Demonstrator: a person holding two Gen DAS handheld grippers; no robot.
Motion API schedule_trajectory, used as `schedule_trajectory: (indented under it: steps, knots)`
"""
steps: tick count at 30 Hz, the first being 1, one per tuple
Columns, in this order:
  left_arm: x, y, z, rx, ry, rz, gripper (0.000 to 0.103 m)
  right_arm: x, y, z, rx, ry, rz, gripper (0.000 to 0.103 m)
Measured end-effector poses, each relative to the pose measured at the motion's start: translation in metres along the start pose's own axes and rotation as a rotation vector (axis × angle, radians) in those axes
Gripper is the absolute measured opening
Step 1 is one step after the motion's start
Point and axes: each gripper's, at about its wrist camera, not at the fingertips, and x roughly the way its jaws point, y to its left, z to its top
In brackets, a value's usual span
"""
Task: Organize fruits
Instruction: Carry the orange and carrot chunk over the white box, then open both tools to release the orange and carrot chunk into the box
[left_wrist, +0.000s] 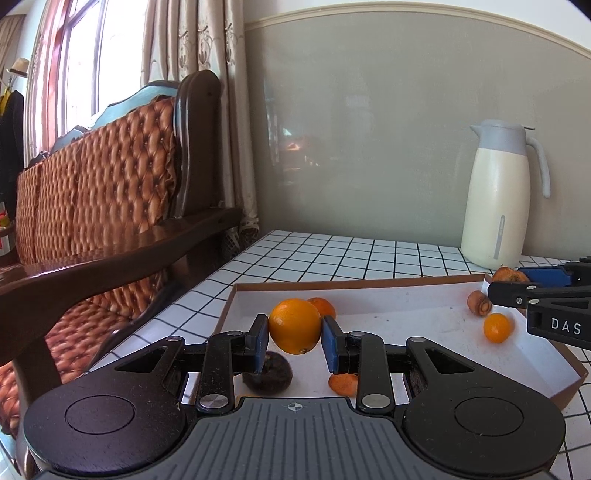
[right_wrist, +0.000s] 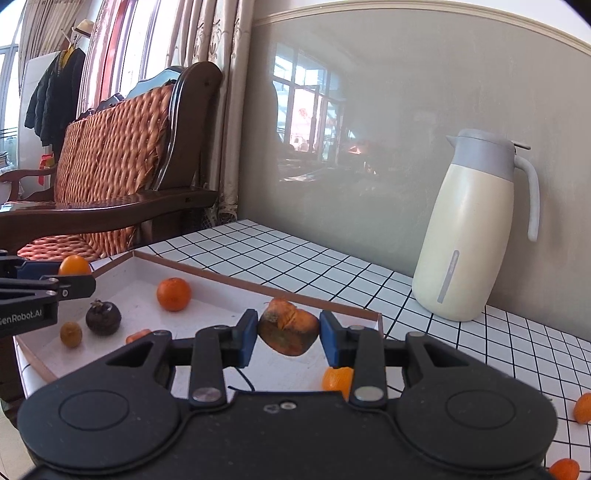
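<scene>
Tray (left_wrist: 436, 295): white, brown-rimmed, on the tiled counter (left_wrist: 332, 254).
Left gripper (left_wrist: 294, 338): jaws clamped on orange (left_wrist: 294, 325), held above tray's left end.
Right gripper (right_wrist: 288, 332): jaws clamped on persimmon (right_wrist: 288, 326), above tray's far right corner.
Loose fruit lies directly below both.

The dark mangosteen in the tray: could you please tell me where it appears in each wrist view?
Left wrist view: the mangosteen lies at bottom centre, partly hidden behind the left gripper, which holds an orange.
Right wrist view: it sits at lower left on the tray floor, beside a small orange fruit.
Shared landmark: the cream jug against the wall.
</scene>
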Motion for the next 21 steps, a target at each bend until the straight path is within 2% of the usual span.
schedule_trajectory:
  steps: [14,17,19,20,21]
  knots:
    - [0.04,0.004,0.012,-0.014,0.033,0.018,0.031,0.027,-0.019,0.011,0.0,0.021,-0.009,0.028]
    - [0.048,0.006,0.015,-0.023,0.041,0.03,0.031,0.035,-0.028,0.013,0.023,0.039,-0.005,0.028]
    - [0.051,0.008,0.015,-0.03,0.041,0.039,0.032,0.044,-0.031,0.014,0.019,0.087,0.014,0.029]
    - [0.052,0.009,0.014,-0.035,0.038,0.05,0.032,0.047,-0.032,0.014,0.019,0.096,0.0,0.038]
    - [0.051,0.01,0.012,-0.045,0.032,0.064,0.049,0.045,-0.033,0.013,0.026,0.075,-0.029,0.073]
